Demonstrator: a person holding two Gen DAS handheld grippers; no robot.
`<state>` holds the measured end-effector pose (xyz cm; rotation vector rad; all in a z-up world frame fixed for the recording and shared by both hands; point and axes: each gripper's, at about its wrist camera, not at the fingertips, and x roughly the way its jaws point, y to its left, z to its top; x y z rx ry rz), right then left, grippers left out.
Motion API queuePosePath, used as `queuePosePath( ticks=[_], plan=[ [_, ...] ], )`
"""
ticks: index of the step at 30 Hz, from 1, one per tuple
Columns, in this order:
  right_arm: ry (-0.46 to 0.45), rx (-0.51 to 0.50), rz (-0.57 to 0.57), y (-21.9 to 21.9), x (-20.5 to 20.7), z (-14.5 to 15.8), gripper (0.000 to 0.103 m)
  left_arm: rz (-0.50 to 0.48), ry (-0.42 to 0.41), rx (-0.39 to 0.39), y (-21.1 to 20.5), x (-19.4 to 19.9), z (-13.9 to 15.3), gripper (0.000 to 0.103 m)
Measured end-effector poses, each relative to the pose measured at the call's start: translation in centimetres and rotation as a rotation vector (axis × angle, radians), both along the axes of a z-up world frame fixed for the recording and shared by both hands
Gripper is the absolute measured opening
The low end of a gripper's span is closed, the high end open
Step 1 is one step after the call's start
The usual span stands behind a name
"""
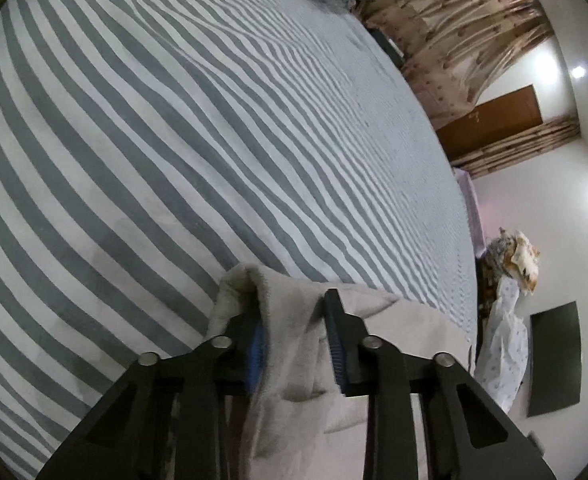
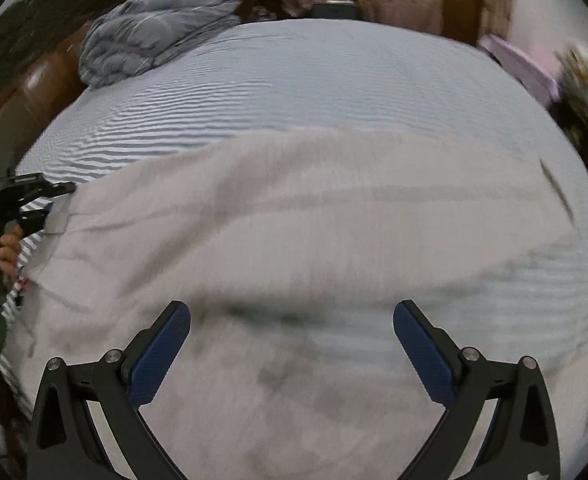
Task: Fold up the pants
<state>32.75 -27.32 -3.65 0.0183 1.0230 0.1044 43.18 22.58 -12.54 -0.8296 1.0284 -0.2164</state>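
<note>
Left wrist view, nearest: left gripper (image 1: 294, 300) with a fold of the beige pants (image 1: 294, 384) between its two fingers; the blue pad of one finger (image 1: 257, 344) lies against the cloth, the other finger appears slightly clear of it, so jaws narrow but not clamped; the cloth bunches up over the fingertips and trails back toward the camera. Beyond it, the striped bedsheet (image 1: 174, 140), grey and white, covers the bed to its far edge; curtains (image 1: 454, 32) and a wooden door (image 1: 494, 116) stand further off.

Right wrist view, nearest: right gripper (image 2: 292, 316) spread wide, nothing between the fingers; it hangs above the pants (image 2: 294, 208), which lie flat across the bed directly under and ahead of it; picture blurred, so contact with the cloth is unclear. At the left edge of the pants, the left gripper (image 2: 50, 200) sits at the fabric's corner, a hand (image 2: 2, 248) on its handle. Farthest: a crumpled grey quilt (image 2: 158, 32) at the head of the bed.

No legible writing or labels seen.
</note>
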Motion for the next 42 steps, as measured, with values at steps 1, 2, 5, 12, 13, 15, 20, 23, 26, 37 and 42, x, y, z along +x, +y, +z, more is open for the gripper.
queuePosePath(
  ticks=[1,2,5,12,13,15,20,23,26,37,42],
  plan=[
    [0.002,-0.014,0.036,0.0,1.9,0.2,0.099,0.005,-0.019,-0.013,0.1,-0.2,0.0,0.02],
    [0.007,-0.028,0.067,0.0,3.8,0.3,0.096,0.012,-0.038,-0.013,0.2,-0.4,0.0,0.015],
    [0.032,-0.057,0.148,0.0,9.3,0.2,0.08,0.028,-0.099,-0.008,0.6,-1.3,0.5,0.008],
    [0.154,-0.181,0.382,2.3,19.3,-2.3,0.068,0.078,-0.175,-0.023,1.2,-2.1,1.3,0.007],
    [0.168,-0.207,0.41,2.5,20.2,-2.7,0.068,0.082,-0.191,-0.02,1.3,-2.3,1.4,0.007],
    [0.169,-0.248,0.438,2.4,21.7,-3.0,0.067,0.086,-0.208,-0.024,1.5,-2.5,1.6,0.007],
    [0.24,-0.232,0.502,2.0,24.7,-3.9,0.063,0.087,-0.19,0.005,1.2,-1.8,0.8,0.006],
    [0.321,-0.178,0.555,2.3,25.8,-5.0,0.056,0.096,-0.18,-0.004,1.5,-1.4,0.0,0.007],
    [0.374,-0.166,0.624,2.5,25.9,-6.1,0.058,0.094,-0.174,0.002,1.7,-1.5,-0.5,0.007],
    [0.245,-0.195,0.598,0.4,18.7,-5.6,0.009,0.092,-0.163,0.079,0.7,-2.2,0.2,0.006],
    [0.111,-0.289,0.51,0.1,13.2,-2.1,0.005,0.071,-0.192,0.139,-0.5,-3.4,3.0,0.006]
  ],
)
